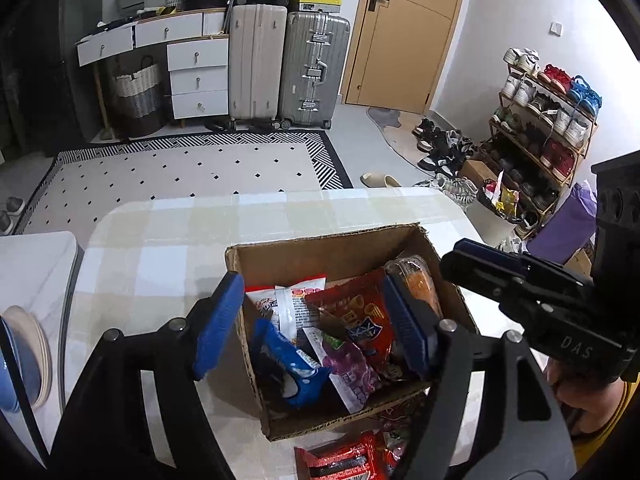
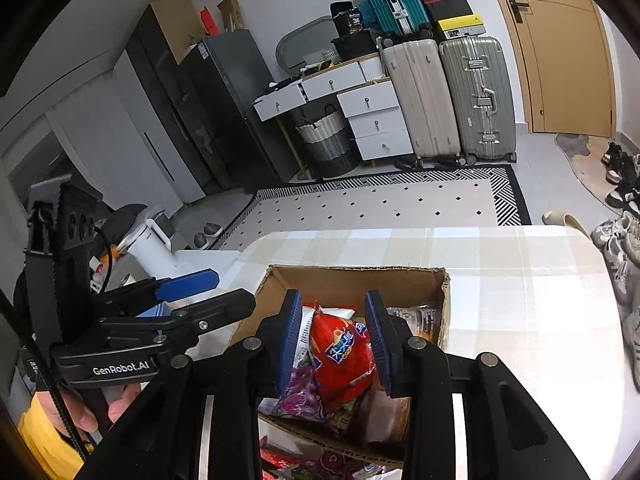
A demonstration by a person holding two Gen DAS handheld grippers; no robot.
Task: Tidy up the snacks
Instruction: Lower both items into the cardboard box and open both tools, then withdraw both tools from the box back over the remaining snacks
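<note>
Several snacks (image 1: pixel 352 320) overlap in box (image 1: pixel 320 248); lower ones hidden.

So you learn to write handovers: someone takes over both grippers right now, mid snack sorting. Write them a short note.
Left gripper: open, empty, above the box.
Right gripper: shut, holding nothing as far as the left view shows, over the box's right side.
Things: the box stands on the table. In it lie a red bag, a purple bag, a blue pack and others.
Done: several snacks are boxed.
Left: red packs lie on the table in front of the box; probably these go in next.
</note>
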